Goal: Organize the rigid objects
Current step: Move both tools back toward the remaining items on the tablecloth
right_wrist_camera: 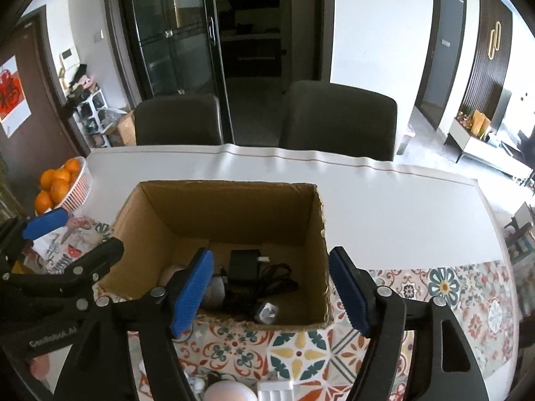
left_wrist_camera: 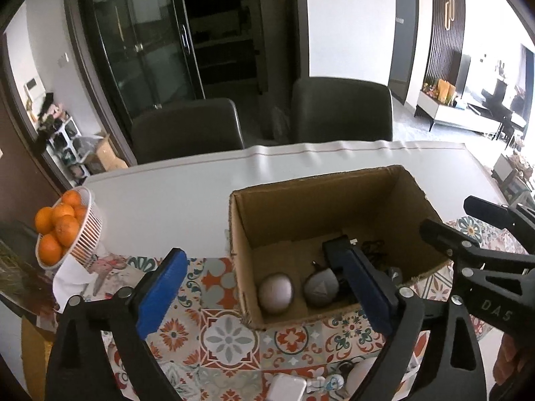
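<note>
An open cardboard box stands on a patterned mat. Inside lie a pale round device, a grey round device, and a black adapter with tangled cable. My left gripper is open and empty, hovering over the box's near left corner. My right gripper is open and empty above the box's near edge; it also shows in the left wrist view. A white charger, a pale round object and a small figurine lie on the mat below the grippers.
A white basket of oranges stands at the table's left edge. Two dark chairs stand behind the white table. A printed cloth lies left of the box.
</note>
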